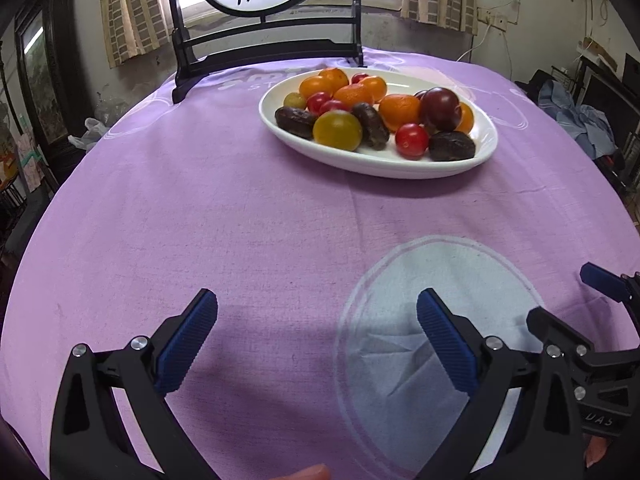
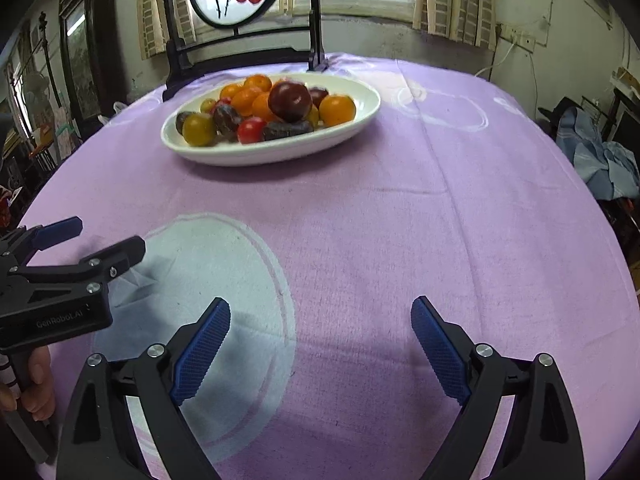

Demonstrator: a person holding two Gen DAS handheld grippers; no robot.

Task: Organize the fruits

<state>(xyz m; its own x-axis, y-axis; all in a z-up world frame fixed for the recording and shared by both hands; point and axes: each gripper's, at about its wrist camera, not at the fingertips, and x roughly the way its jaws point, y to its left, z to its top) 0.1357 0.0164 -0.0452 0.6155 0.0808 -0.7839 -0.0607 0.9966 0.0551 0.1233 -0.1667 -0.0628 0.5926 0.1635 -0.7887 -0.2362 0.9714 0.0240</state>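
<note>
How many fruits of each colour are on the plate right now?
Orange fruits: 6
Red tomatoes: 4
Yellow-green tomatoes: 2
Brown dates: 3
Purple plums: 2
Total: 17 showing on the plate; any buried underneath cannot be seen.

I am reading "GenRobot.AI" in pale letters on the black body of the left gripper (image 2: 72, 240), which is showing at the left edge of my right wrist view. In the left wrist view, the letters "UAS" are showing on the black body of the right gripper (image 1: 560, 296). White lettering is lying on the purple tablecloth (image 1: 240, 200) behind the plate (image 1: 400, 164), too partial to read.
</note>
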